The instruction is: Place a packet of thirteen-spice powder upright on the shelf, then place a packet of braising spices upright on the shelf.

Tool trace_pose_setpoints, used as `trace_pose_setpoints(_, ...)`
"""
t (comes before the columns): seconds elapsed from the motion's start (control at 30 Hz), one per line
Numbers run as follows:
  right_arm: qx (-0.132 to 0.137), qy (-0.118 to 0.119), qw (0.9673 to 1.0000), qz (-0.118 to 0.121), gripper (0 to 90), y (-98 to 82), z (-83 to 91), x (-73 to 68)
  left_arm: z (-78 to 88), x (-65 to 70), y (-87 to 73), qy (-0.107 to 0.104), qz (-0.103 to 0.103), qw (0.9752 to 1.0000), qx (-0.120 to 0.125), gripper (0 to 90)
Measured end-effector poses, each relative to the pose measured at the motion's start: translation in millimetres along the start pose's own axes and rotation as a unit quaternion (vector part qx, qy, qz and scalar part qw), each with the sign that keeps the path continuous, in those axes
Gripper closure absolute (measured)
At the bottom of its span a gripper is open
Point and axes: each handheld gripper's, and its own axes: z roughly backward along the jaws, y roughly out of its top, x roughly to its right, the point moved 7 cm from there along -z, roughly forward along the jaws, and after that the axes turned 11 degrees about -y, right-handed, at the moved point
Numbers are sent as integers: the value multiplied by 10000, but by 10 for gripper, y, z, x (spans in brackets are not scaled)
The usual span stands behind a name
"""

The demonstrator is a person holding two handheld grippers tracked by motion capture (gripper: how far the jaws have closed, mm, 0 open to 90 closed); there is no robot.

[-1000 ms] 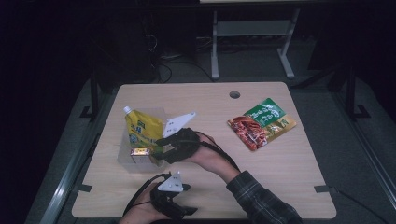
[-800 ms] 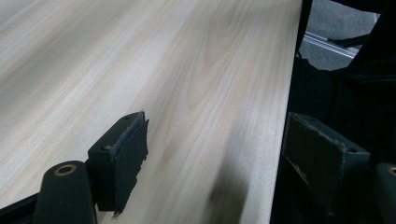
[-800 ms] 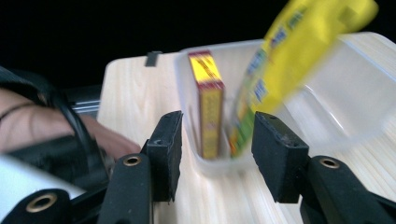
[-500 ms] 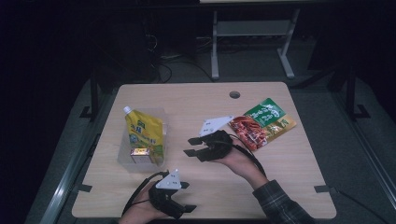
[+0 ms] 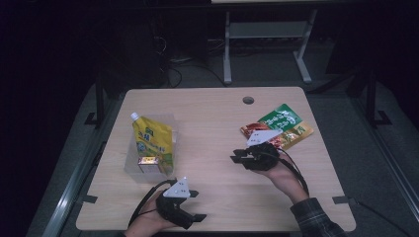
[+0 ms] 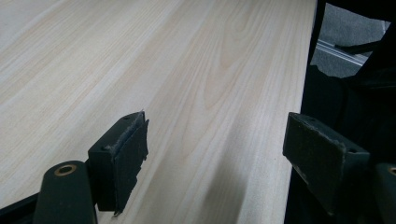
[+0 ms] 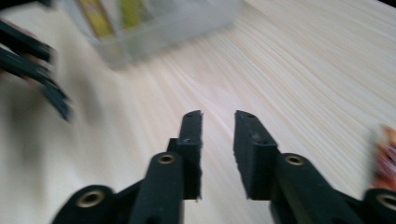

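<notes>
My right gripper (image 5: pixel 235 157) hovers over the middle-right of the wooden table (image 5: pixel 212 113), jaws pointing left, just in front of the snack packets. In the right gripper view, my right gripper (image 7: pixel 218 116) shows a narrow gap with nothing in it; its jaws have just been closing. My left gripper (image 5: pixel 196 205) rests near the table's front edge. The left gripper view has it (image 6: pixel 217 140) wide open over bare wood. A yellow spouted pouch (image 5: pixel 154 143) stands in a clear container (image 5: pixel 170 123) at the left, with a small red-and-gold pack (image 5: pixel 147 161) in front of it.
A green packet (image 5: pixel 279 118) and red-orange packets (image 5: pixel 296 134) overlap at the right, behind my right hand. A round cable hole (image 5: pixel 248 100) sits near the far edge. The blurred container (image 7: pixel 154 28) and a red packet edge (image 7: pixel 385 154) frame the right gripper view.
My right gripper has travelled from beside the clear container rightward to the packets and sunk a little, its jaws narrowing. The left gripper has stayed put.
</notes>
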Motion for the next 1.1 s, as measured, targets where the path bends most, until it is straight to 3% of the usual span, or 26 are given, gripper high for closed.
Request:
trace_pose_setpoints(0.27, -153, -653, 9974, -271, 898, -183, 32, 519, -7, -5, -2, -26, 67, 10000, 14, 214)
trace_pose_setpoints(0.57, -277, -1168, 9902, -711, 899, -233, 33, 1150, -10, -19, 12, -21, 72, 10000, 27, 214)
trace_pose_setpoints(0.67, -379, -1435, 9853, -849, 900, -233, -6, 1397, -24, -23, 18, -21, 81, 10000, 21, 214)
trace_pose_setpoints(0.93, -482, -1991, 9671, -1511, 900, -244, -106, 2054, -25, -55, 29, 9, 90, 10000, 33, 214)
trace_pose_setpoints(1.03, -370, -2266, 9619, -1485, 900, -288, -112, 2259, -20, -66, 29, 21, 96, 9999, 55, 213)
trace_pose_setpoints(1.1, -596, -2338, 9561, -1664, 900, -386, -134, 2394, -15, -68, 26, 35, 96, 9999, 48, 214)
